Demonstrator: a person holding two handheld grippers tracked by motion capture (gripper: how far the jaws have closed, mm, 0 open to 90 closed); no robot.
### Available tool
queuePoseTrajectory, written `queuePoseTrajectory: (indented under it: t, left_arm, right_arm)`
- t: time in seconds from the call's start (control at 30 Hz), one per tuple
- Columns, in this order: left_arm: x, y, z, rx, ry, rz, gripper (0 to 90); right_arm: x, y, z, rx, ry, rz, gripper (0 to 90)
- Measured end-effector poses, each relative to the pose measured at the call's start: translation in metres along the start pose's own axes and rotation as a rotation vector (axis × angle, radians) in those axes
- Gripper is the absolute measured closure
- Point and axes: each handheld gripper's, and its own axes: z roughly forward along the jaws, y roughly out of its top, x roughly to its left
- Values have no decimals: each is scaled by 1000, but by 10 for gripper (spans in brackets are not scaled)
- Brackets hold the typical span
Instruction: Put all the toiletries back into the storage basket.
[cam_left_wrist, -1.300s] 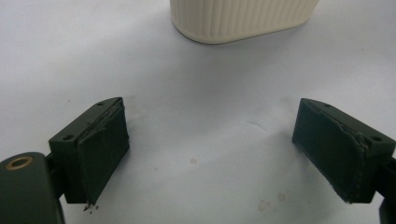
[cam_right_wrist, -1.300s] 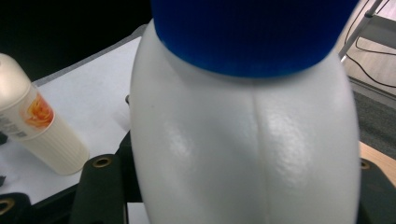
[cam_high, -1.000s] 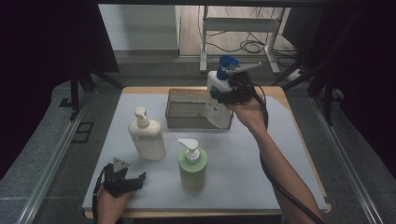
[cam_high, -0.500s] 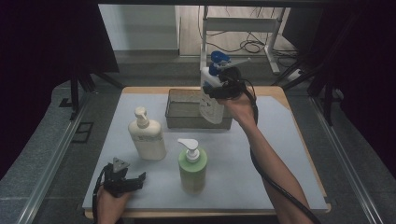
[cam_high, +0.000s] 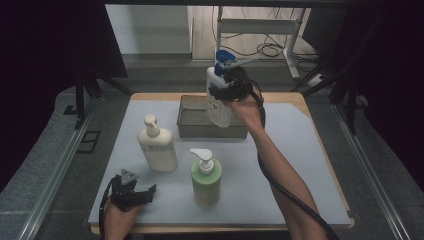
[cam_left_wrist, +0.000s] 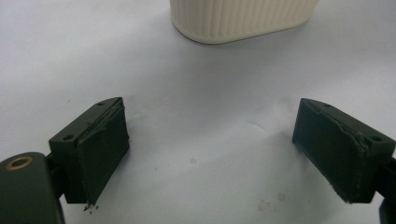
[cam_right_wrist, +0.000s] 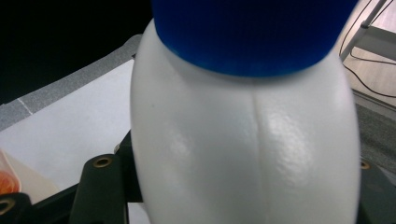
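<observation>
My right gripper (cam_high: 227, 92) is shut on a white bottle with a blue pump cap (cam_high: 218, 97), held upright in the air over the right part of a grey wire basket (cam_high: 192, 120). In the right gripper view the white bottle (cam_right_wrist: 243, 154) bulges between the jaws under its blue cap (cam_right_wrist: 252, 32). My left gripper (cam_high: 142, 192) rests open on the white mat at the front left, with nothing between its fingers (cam_left_wrist: 98, 144). The base of a cream pump bottle (cam_left_wrist: 238, 18) stands just beyond it.
A cream pump bottle (cam_high: 156, 145) stands left of centre and a green pump bottle (cam_high: 206, 177) stands in front of the basket. The white mat (cam_high: 300, 165) covers the table, with bare room at the right. A metal stand and cables lie beyond the far edge.
The right gripper has carried the white bottle leftward, from past the basket's right end to over the basket's right part. The left gripper has stayed put.
</observation>
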Motion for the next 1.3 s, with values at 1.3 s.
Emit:
queuePoseTrajectory:
  t: [1.3]
  left_arm:
    - [0,0,0,1,1,0,101]
  right_arm:
    - [8,-1,65,30,-23,14,385]
